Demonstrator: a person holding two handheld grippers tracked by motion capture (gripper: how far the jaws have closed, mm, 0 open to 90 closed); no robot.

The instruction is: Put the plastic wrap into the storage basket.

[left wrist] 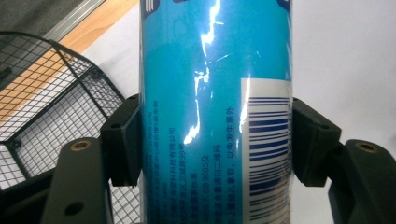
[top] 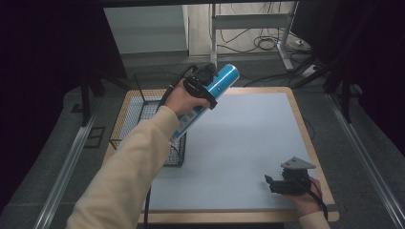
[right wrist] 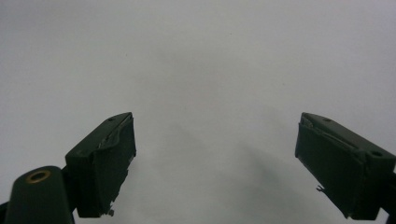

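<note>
A tall blue can [top: 217, 89] with a white barcode label is held tilted in the air over the table's far left part, its top end pointing up and to the right. My left gripper [top: 205, 88] is shut on the can's middle; in the left gripper view both black pads press on the can [left wrist: 215, 112] from either side. Down at the near right corner my right gripper [top: 270, 182] rests low over the mat, and in the right gripper view its jaws stand wide apart around nothing, midway [right wrist: 215, 158] over bare grey surface.
A black wire basket [top: 143, 114] stands at the table's left edge, just under and left of the raised can; its mesh [left wrist: 51, 102] lies close below the left gripper. A pale grey mat [top: 239, 152] covers the wooden table [top: 305, 129]. Cables and desk legs lie beyond the far edge.
</note>
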